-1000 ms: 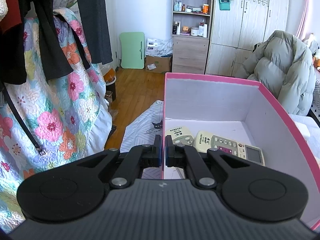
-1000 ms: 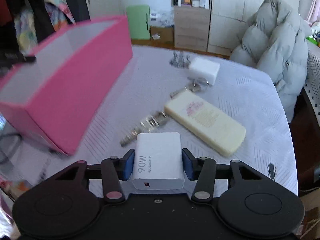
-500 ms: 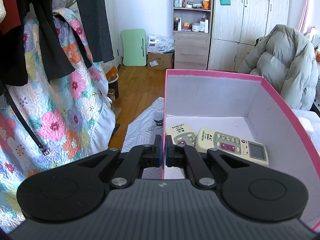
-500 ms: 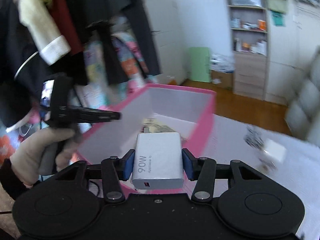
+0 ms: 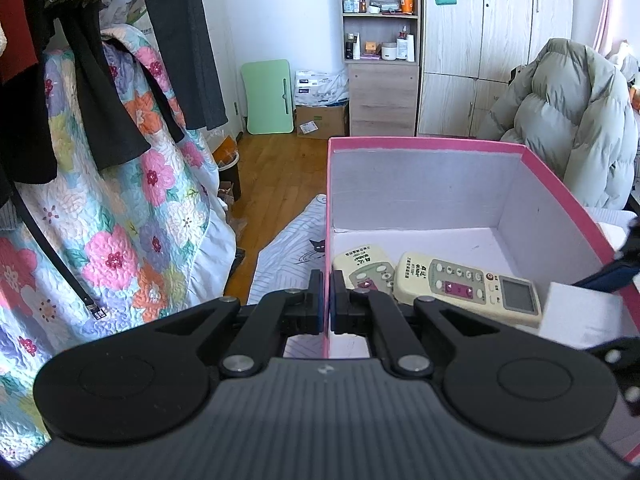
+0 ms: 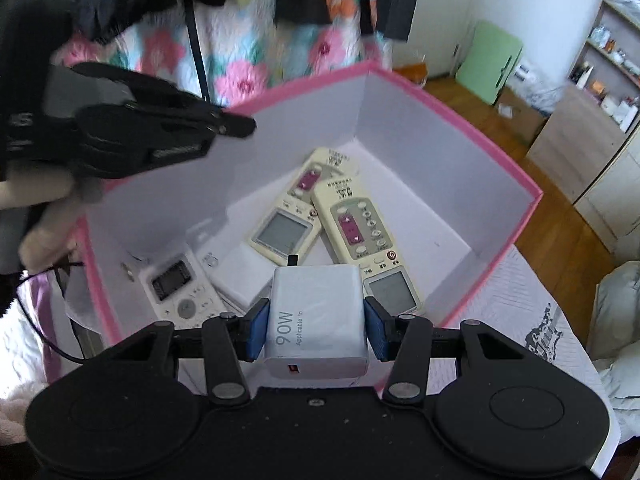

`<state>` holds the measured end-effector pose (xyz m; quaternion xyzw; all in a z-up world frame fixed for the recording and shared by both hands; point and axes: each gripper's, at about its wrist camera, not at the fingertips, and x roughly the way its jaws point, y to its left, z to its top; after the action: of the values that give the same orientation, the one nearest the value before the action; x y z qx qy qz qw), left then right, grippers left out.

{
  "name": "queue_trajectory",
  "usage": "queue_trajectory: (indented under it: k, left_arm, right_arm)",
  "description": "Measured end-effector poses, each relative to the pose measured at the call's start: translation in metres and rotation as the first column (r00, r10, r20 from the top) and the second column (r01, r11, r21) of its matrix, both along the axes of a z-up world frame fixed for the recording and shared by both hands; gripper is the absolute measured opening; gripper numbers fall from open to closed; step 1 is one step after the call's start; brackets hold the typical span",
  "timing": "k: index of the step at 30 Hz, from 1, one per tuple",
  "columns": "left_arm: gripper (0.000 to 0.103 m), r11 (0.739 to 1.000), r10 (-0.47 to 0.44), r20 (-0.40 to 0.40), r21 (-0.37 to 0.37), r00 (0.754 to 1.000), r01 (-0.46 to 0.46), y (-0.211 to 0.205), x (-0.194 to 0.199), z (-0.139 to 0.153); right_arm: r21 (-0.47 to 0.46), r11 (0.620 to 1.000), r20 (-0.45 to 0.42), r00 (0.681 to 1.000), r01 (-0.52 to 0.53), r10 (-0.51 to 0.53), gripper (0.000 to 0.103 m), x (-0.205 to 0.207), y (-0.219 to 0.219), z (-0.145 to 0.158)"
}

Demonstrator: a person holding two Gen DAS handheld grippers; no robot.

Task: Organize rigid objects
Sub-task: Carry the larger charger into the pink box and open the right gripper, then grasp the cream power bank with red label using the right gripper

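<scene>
My right gripper [image 6: 316, 328] is shut on a white 90W charger [image 6: 316, 320] and holds it above the open pink box [image 6: 460, 112]. In the box lie two cream remotes [image 6: 360, 232], a white remote [image 6: 176, 284] and a white block [image 6: 244, 276]. My left gripper [image 5: 326, 304] is shut on the pink box's left wall [image 5: 329, 208]. The left wrist view shows two cream remotes [image 5: 464, 286] inside, and the charger [image 5: 580, 316] entering at the right over the box's rim.
The box sits on a white patterned cloth [image 6: 532, 320]. A floral quilt and dark clothes [image 5: 100, 168] hang at the left. A grey puffer jacket [image 5: 568, 120], a wooden shelf unit [image 5: 380, 60] and a wooden floor [image 5: 276, 184] lie beyond.
My right gripper carried the charger from the table, swung left and now holds it over the box's inside. My left gripper kept its grip on the box wall; the box tilted slightly.
</scene>
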<state>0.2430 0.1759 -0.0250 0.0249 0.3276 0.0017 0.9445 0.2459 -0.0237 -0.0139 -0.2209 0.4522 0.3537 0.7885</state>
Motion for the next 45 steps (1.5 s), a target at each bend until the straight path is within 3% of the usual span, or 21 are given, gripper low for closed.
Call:
queue_trajectory:
  k: [4,9,12,15,18,21,25,32,39,45]
  left_arm:
    - [0.002,1.000,-0.004,0.000,0.010,1.000,0.004,-0.002,0.001,0.000]
    - [0.003,0.998,-0.011,-0.003,0.060,1.000,0.011,-0.010,0.000,-0.001]
    - [0.003,0.997,-0.014,-0.004,0.078,1.000,0.014,-0.013,-0.001,0.000]
    - [0.003,0.996,-0.015,-0.007,0.083,1.000,0.015,-0.014,-0.001,0.000]
    - [0.003,0.997,-0.014,-0.008,0.080,1.000,0.014,-0.014,0.000,-0.001]
    - [0.003,0.996,-0.013,-0.009,0.083,1.000,0.014,-0.014,0.000,0.000]
    - [0.003,0.997,-0.014,-0.008,0.075,1.000,0.015,-0.012,0.000,0.000]
    - [0.003,0.996,-0.020,-0.010,0.089,1.000,0.021,-0.011,0.000,0.000]
    - [0.004,0.995,-0.022,-0.018,0.096,1.000,0.023,-0.012,0.001,0.000]
    - [0.004,0.995,-0.015,-0.019,0.095,1.000,0.017,-0.011,0.001,0.000]
  right_arm:
    - [-0.047,0.999,-0.004,1.000,-0.018,0.018,0.054,0.005,0.008,-0.011]
    - [-0.125,0.992,0.056,0.998,-0.029,0.036,0.055,-0.003,0.021,-0.019]
    - [-0.118,0.993,0.082,0.996,-0.016,0.026,0.056,-0.005,0.018,-0.018]
    - [-0.044,0.999,0.121,0.993,0.010,-0.005,0.060,-0.011,0.005,-0.003]
    - [0.086,0.996,0.159,0.987,0.021,-0.035,0.062,-0.024,-0.022,0.024]
    - [0.213,0.976,0.197,0.975,0.055,-0.098,0.069,-0.039,-0.060,0.046]
    - [0.278,0.949,0.186,0.961,0.148,-0.205,0.069,-0.050,-0.120,0.051]
    - [0.186,0.948,0.123,0.951,0.258,-0.283,0.069,-0.062,-0.185,0.008]
    - [0.053,0.965,0.125,0.957,0.257,-0.261,0.069,-0.055,-0.207,-0.038]
    - [-0.021,0.986,0.087,0.983,0.166,-0.164,0.069,-0.032,-0.205,-0.060]
